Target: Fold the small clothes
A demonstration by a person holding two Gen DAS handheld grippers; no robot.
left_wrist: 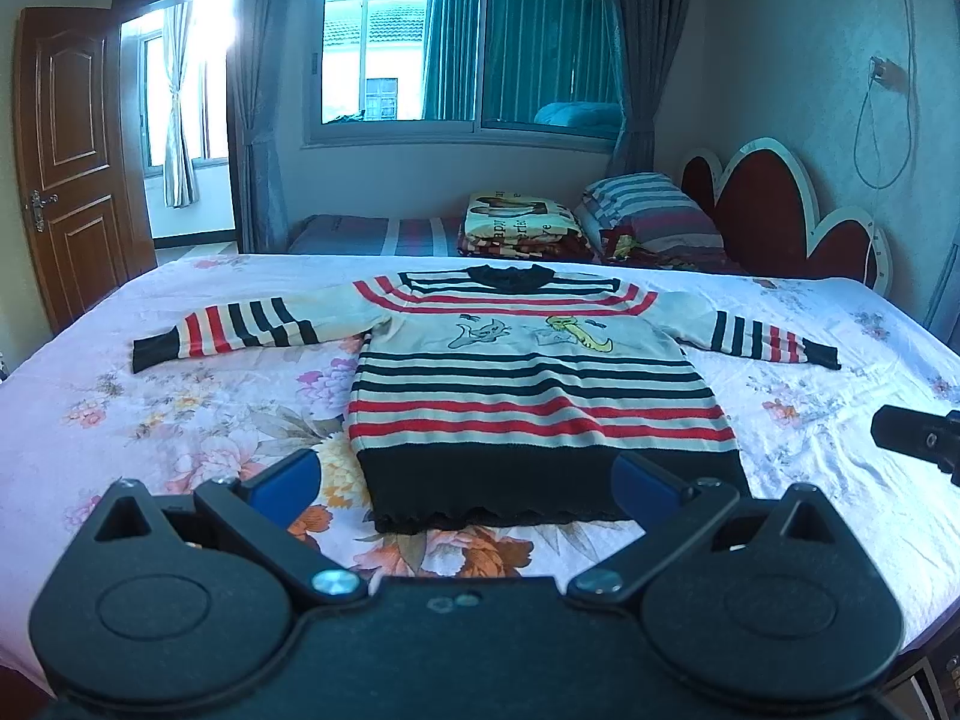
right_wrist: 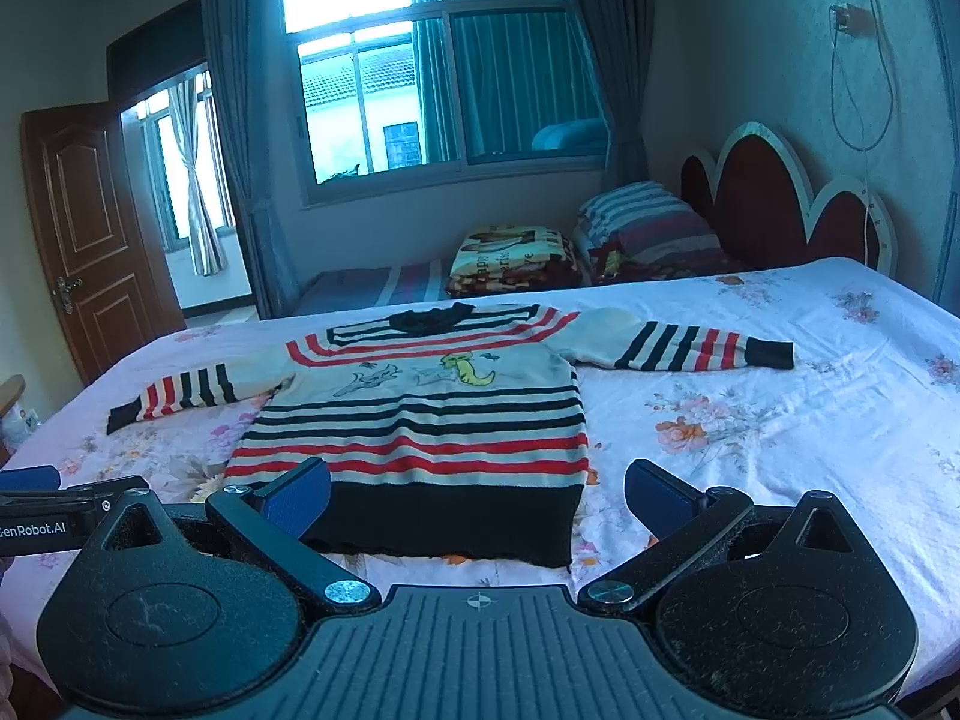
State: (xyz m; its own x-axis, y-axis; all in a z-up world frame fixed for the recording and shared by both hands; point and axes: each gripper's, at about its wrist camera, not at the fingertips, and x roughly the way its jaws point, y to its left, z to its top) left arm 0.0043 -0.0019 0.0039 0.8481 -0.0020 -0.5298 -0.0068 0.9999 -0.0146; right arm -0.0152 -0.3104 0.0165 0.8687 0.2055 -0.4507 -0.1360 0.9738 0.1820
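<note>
Sweater (left_wrist: 528, 384) flat on bed (left_wrist: 180, 420), unfolded; left tool (left_wrist: 462, 483) and right tool (right_wrist: 477, 495) wide, empty; next, likely grip sleeves.

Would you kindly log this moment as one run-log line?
stage: pre-fold | sweater: flat on bed, sleeves spread | left gripper: open, at hem | right gripper: open, at hem | contact: none

left tool (right_wrist: 36, 525): "GenRobot.AI" (first letter cut off) | folded blanket (right_wrist: 510, 258): print too partial to read
</note>
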